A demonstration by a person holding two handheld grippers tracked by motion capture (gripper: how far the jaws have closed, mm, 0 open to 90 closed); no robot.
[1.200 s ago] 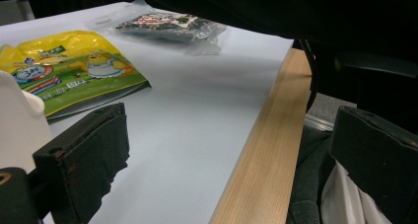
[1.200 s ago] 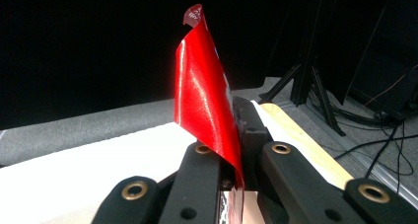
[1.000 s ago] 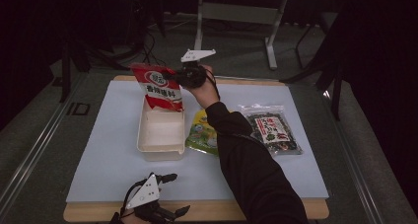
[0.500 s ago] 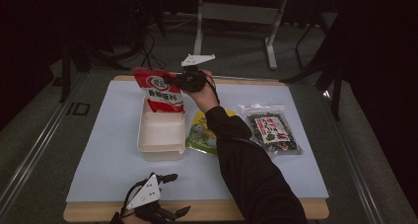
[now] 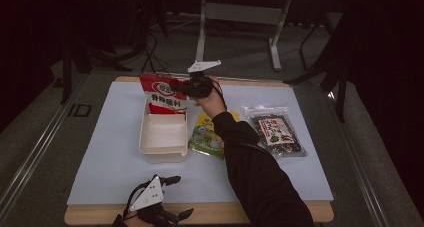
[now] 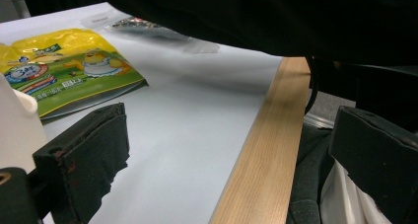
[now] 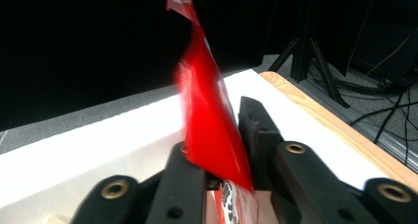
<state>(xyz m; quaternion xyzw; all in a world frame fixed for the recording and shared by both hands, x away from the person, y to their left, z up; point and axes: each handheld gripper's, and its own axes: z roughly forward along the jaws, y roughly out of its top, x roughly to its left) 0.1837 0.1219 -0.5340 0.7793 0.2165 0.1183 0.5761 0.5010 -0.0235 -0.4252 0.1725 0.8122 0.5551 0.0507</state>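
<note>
A person's right gripper [image 5: 186, 89] is working at the far edge of the table [image 5: 200, 214], its jaws having just been opening around a red pouch [image 5: 162, 94] that is standing on end in the far part of a white tray [image 5: 162, 137]. In the right gripper view the pouch [image 7: 209, 120] is rising between the two black jaws, with a sliver of daylight on the right side, so the pads are no longer pinching it; the jaws are slightly apart and loosening.

The pouch is looking light and soft: a thin, glossy film bag, its top edge curling over and blurring, likely to flop or slide once let go. A fair guess is that it is slippery, and that the flat sealed top seam, at 12 o'clock on the bag, is giving the surest hold, since the bulging middle would squash.

Its face is showing bright red with a white oval badge and a white band of dark characters.

From the tray, a yellow-green snack bag [image 5: 207, 134] is lying flat at 3 o'clock, just beside it, and a clear seaweed packet [image 5: 275, 132] is lying farther out the same way.

The left gripper [image 5: 172, 197] is resting at the near edge, at 6 o'clock from the tray, its jaws standing wide apart with nothing between them; its own view is showing the snack bag [image 6: 64, 71] beyond the left pad.
</note>
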